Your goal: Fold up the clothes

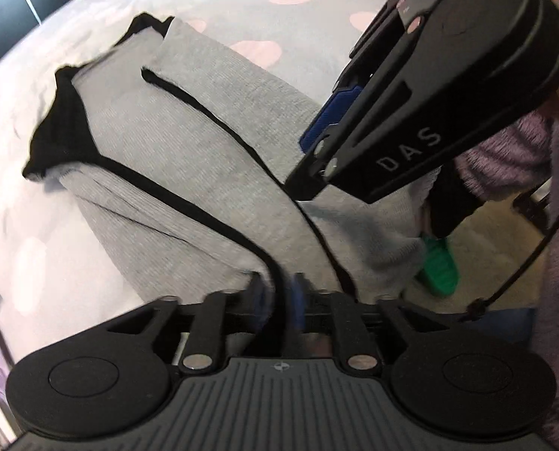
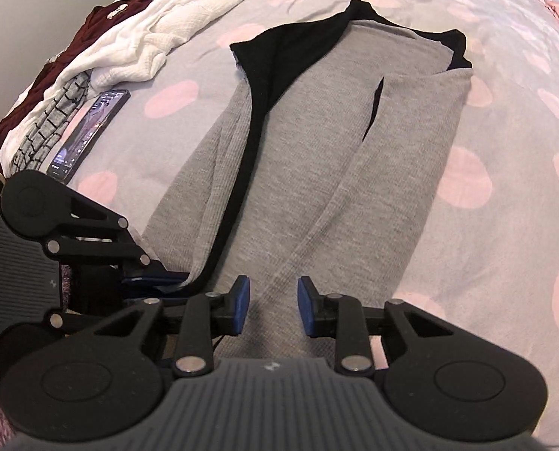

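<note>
A grey bedspread with pink spots covers the bed. On its far left lies a heap of laundry: a white cloth on top, a maroon garment under it at the left edge, and a grey piece with a black grid pattern at the near end. Just right of the heap a phone lies flat on the bedspread, its screen lit, touching the white cloth at its far end. In the left wrist view a green shoe stands on beige floor at the near right, beside a fuzzy purple sleeve.
</note>
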Motion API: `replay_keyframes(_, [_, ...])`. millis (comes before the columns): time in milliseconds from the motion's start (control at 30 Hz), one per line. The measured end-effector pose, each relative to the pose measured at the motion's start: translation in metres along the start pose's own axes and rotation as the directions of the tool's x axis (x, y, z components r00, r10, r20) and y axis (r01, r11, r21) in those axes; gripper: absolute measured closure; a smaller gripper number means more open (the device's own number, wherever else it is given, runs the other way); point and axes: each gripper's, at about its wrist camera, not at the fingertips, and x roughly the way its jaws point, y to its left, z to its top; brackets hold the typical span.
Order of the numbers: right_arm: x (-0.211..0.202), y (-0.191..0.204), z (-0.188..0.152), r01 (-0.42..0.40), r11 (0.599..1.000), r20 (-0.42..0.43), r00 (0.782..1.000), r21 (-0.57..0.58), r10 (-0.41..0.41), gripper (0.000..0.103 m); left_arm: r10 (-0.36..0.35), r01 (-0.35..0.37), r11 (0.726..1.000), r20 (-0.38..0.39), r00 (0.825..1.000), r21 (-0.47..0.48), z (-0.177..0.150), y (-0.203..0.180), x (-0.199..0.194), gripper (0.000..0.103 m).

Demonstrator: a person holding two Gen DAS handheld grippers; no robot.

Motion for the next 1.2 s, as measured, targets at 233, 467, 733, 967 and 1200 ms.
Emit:
replay_keyframes(233, [-0.001, 0.011, -0.002, -0.119, 0.993, 0.032, 0.992, -0.012, 0.12, 0.072, -0.066, 0.066, 0.991, 0.003, 0.998, -0.114, -0.012, 0.006, -0.009, 0.058])
replay_keyframes(467, [0.024, 0.019, 0.003, -0.219, 0.972, -0.022, 0.975, 0.09, 0.222, 0.071, -0.122, 0.123, 0.981, 0.021, 0.992, -0.15, -0.02, 0.004, -0.015, 0.053])
replay_keyframes(733, [0.037, 0.025, -0.003, -0.135, 0.989, -0.081, 0.987, 0.064, 0.14, 0.096, -0.1, 0.117, 0.964, 0.084, 0.991, -0.237, -0.035, 0.023, -0.041, 0.053])
replay_keyframes(967, [0.029, 0.01, -0.009, -0.131, 0.981, -0.049, 0.989, 0.144, 0.139, 0.088, -0.018, 0.035, 0.951, 0.06, 0.998, -0.308, -0.051, 0.047, -0.047, 0.053])
replay_keyframes(1200, [0.024, 0.02, -0.018, -0.264, 0.949, -0.036, 0.961, 0.174, 0.274, 0.067, 0.007, -0.015, 0.962, -0.03, 1.0, -0.273, -0.064, 0.047, -0.041, 0.053])
